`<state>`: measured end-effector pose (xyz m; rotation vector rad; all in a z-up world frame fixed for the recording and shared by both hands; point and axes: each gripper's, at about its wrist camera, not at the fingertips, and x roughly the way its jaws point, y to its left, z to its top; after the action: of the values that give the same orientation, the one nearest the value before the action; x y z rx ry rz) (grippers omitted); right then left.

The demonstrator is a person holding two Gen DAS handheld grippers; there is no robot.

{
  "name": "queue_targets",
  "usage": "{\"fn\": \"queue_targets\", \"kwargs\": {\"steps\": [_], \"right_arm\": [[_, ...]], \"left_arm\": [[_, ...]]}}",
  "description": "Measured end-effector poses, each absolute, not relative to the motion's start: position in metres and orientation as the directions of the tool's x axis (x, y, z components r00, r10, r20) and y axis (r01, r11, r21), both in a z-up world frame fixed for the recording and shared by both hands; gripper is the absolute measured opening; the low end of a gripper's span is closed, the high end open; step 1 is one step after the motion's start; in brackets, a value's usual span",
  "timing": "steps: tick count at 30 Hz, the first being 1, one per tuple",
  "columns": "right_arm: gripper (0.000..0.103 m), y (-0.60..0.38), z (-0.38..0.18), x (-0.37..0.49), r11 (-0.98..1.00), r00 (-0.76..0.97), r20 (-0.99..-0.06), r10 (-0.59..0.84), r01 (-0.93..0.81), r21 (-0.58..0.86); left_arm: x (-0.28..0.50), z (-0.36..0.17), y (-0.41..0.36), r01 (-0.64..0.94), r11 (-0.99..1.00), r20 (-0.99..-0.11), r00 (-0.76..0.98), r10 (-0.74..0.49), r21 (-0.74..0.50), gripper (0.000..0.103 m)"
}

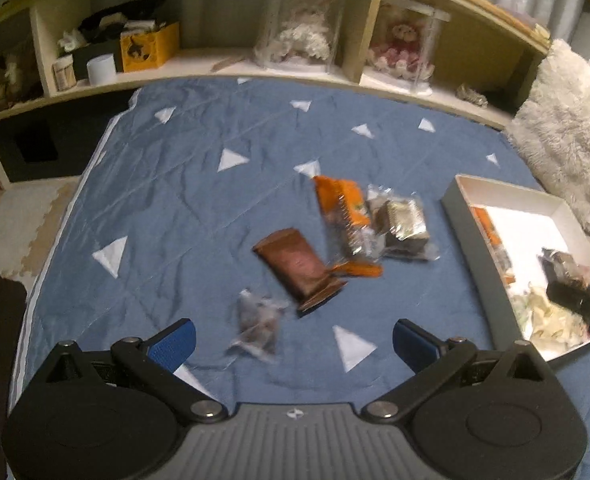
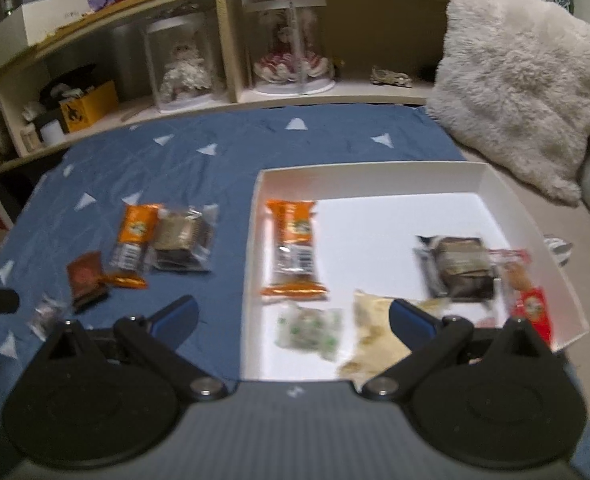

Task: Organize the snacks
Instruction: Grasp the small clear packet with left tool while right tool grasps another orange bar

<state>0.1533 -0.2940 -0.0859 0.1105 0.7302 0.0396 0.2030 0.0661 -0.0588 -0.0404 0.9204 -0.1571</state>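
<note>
Snacks outside the box: four packets are seen on the blue bedspread (image 1: pixel 167 208) — a brown packet (image 1: pixel 299 270), an orange bar (image 1: pixel 345 216) partly overlapped by a clear-wrapped dark cake (image 1: pixel 403 224), and a small clear packet (image 1: pixel 255 326) nearest the left gripper.
Snacks in the box: a second orange bar (image 2: pixel 293 248), a green-speckled packet (image 2: pixel 311 330), a pale crumpled packet (image 2: pixel 371 338), a dark wrapped cake (image 2: pixel 461 268) and a red packet (image 2: pixel 533 306) are laid inside the white box (image 2: pixel 359 170).
Progress: roughly half is judged done; four packets are left to be moved into the box.
Left gripper (image 1: pixel 294 340): the fingers are spread wide and nothing is held; it is poised above the small clear packet, which is judged the likeliest next pick.
Right gripper (image 2: pixel 292 318): the fingers are spread wide and empty, held over the near-left edge of the box.
Left view only: the loose packets are seen close; the box is cut off at the right edge, with the other gripper over it.
Right view only: the box contents are shown in full.
Surroundings: a shelf unit (image 2: pixel 231 96) with doll cases stands behind the bed; a fluffy cushion (image 2: pixel 523 92) lies beyond the box.
Clarity: both views are motion-blurred, so labels cannot be read.
</note>
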Motion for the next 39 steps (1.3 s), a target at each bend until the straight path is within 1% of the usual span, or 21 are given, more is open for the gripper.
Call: {"fn": "queue_targets", "kwargs": {"steps": [6, 8, 12, 15, 18, 19, 20, 21, 22, 23, 25, 27, 28, 30, 31, 32, 33, 35, 36, 37, 39], "right_arm": [[0.102, -0.266, -0.088, 0.162, 0.983, 0.774, -0.612, 0.165, -0.077, 0.168], [0.102, -0.257, -0.091, 0.168, 0.979, 0.779, -0.600, 0.182, -0.088, 0.181], [0.103, -0.244, -0.098, 0.192, 0.954, 0.757, -0.597, 0.265, -0.114, 0.279], [0.103, -0.235, -0.099, 0.214, 0.936, 0.747, -0.590, 0.305, -0.121, 0.331], [0.102, -0.231, -0.103, 0.242, 0.893, 0.706, -0.594, 0.385, -0.122, 0.434], [0.100, -0.229, -0.105, 0.250, 0.876, 0.694, -0.591, 0.411, -0.121, 0.467], [0.093, -0.227, -0.108, 0.259, 0.860, 0.677, -0.590, 0.439, -0.126, 0.495], [0.088, -0.223, -0.111, 0.268, 0.850, 0.662, -0.595, 0.456, -0.127, 0.510], [0.078, -0.219, -0.114, 0.275, 0.848, 0.648, -0.606, 0.461, -0.121, 0.516], [0.072, -0.215, -0.117, 0.283, 0.849, 0.638, -0.618, 0.460, -0.111, 0.517], [0.070, -0.207, -0.122, 0.297, 0.846, 0.618, -0.634, 0.464, -0.098, 0.523], [0.068, -0.199, -0.128, 0.310, 0.843, 0.596, -0.647, 0.476, -0.098, 0.529], [0.068, -0.194, -0.130, 0.317, 0.851, 0.585, -0.664, 0.467, -0.092, 0.517], [0.067, -0.185, -0.132, 0.324, 0.875, 0.580, -0.689, 0.435, -0.091, 0.476], [0.067, -0.181, -0.133, 0.328, 0.882, 0.579, -0.694, 0.428, -0.101, 0.460], [0.067, -0.174, -0.133, 0.330, 0.890, 0.579, -0.700, 0.419, -0.109, 0.443], [0.067, -0.170, -0.132, 0.333, 0.902, 0.581, -0.710, 0.398, -0.108, 0.418], [0.066, -0.160, -0.133, 0.338, 0.924, 0.574, -0.735, 0.361, -0.114, 0.365], [0.065, -0.151, -0.136, 0.341, 0.934, 0.563, -0.752, 0.343, -0.122, 0.335], [0.062, -0.144, -0.140, 0.344, 0.944, 0.542, -0.775, 0.324, -0.125, 0.307], [0.055, -0.139, -0.149, 0.348, 0.954, 0.507, -0.810, 0.295, -0.114, 0.276]], "left_arm": [[0.207, -0.077, 0.071, 0.146, 0.987, -0.805, 0.575, -0.145, -0.074, 0.103], [0.209, -0.083, 0.065, 0.167, 0.986, -0.810, 0.574, -0.118, -0.026, 0.103], [0.211, -0.092, 0.057, 0.218, 0.973, -0.807, 0.586, -0.071, 0.073, 0.103], [0.213, -0.101, 0.056, 0.254, 0.962, -0.815, 0.576, -0.069, 0.098, 0.103], [0.217, -0.106, 0.059, 0.275, 0.957, -0.808, 0.582, -0.091, 0.090, 0.103], [0.218, -0.107, 0.061, 0.291, 0.954, -0.806, 0.581, -0.111, 0.078, 0.103], [0.220, -0.108, 0.063, 0.301, 0.951, -0.805, 0.579, -0.128, 0.065, 0.103], [0.221, -0.108, 0.065, 0.303, 0.952, -0.804, 0.578, -0.141, 0.050, 0.103], [0.222, -0.108, 0.067, 0.303, 0.952, -0.801, 0.578, -0.159, 0.030, 0.103], [0.223, -0.107, 0.067, 0.306, 0.952, -0.796, 0.579, -0.174, 0.015, 0.103], [0.223, -0.105, 0.068, 0.316, 0.949, -0.780, 0.594, -0.196, 0.002, 0.103], [0.222, -0.102, 0.068, 0.324, 0.946, -0.765, 0.616, -0.189, 0.028, 0.103], [0.223, -0.101, 0.068, 0.330, 0.944, -0.765, 0.613, -0.199, 0.018, 0.102], [0.227, -0.103, 0.068, 0.339, 0.941, -0.773, 0.592, -0.227, -0.017, 0.095], [0.229, -0.104, 0.067, 0.343, 0.939, -0.778, 0.584, -0.231, -0.021, 0.086], [0.231, -0.106, 0.066, 0.345, 0.938, -0.786, 0.576, -0.224, -0.015, 0.079], [0.233, -0.109, 0.064, 0.345, 0.939, -0.796, 0.568, -0.212, -0.004, 0.077], [0.237, -0.114, 0.063, 0.342, 0.940, -0.809, 0.552, -0.200, 0.000, 0.070], [0.239, -0.116, 0.063, 0.332, 0.943, -0.817, 0.544, -0.192, -0.001, 0.069], [0.240, -0.118, 0.063, 0.321, 0.947, -0.821, 0.540, -0.184, 0.000, 0.065], [0.244, -0.120, 0.065, 0.300, 0.954, -0.826, 0.536, -0.175, -0.008, 0.063]]}}
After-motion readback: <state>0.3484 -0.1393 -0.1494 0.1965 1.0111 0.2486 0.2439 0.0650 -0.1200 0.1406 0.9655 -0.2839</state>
